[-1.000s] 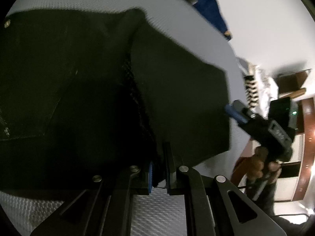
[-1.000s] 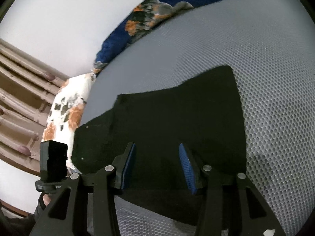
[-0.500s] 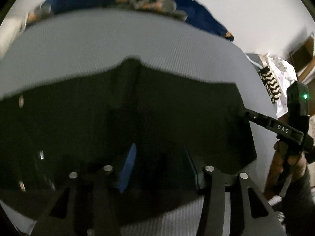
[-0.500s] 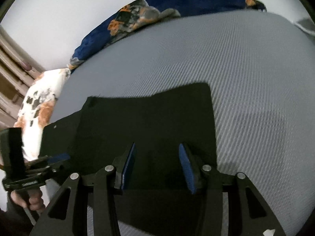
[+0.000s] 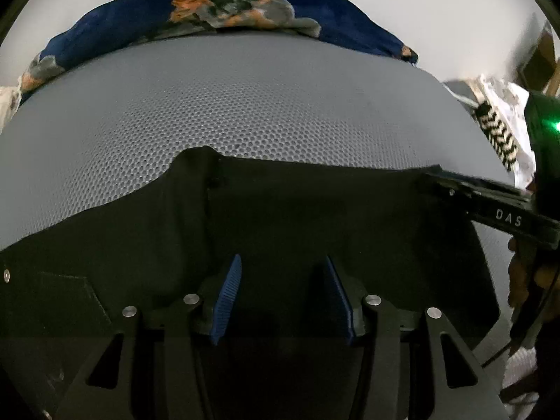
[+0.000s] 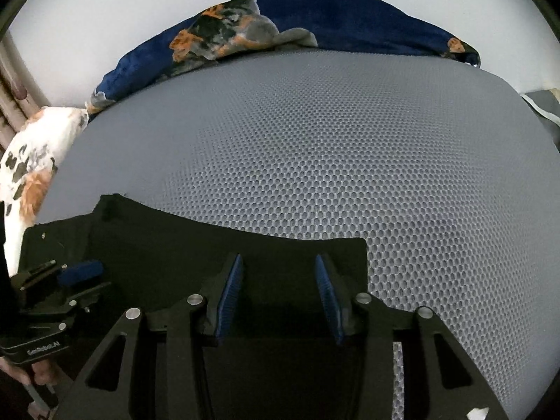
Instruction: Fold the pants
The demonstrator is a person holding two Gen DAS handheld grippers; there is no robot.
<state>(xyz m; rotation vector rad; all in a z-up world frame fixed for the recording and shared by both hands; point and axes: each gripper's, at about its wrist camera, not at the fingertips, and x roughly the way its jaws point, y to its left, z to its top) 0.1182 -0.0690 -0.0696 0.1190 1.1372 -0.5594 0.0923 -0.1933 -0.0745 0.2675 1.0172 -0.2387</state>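
The black pants (image 5: 315, 217) lie flat and folded on the grey mesh bed surface (image 5: 245, 112). My left gripper (image 5: 281, 273) is open and empty just above the near part of the cloth. My right gripper (image 6: 278, 269) is open and empty over the pants (image 6: 196, 248) near their right edge. The right gripper also shows in the left wrist view (image 5: 490, 203) at the pants' right edge. The left gripper shows in the right wrist view (image 6: 63, 280) at the left.
A dark blue floral blanket (image 5: 224, 10) lies along the far edge of the bed, against a white wall. A white floral pillow (image 6: 31, 161) is at the left. Patterned cloth (image 5: 497, 129) lies past the bed's right side.
My left gripper let go of the pants fold and opened, and the cloth now lies flat. Both grippers have pulled back toward the near edge.
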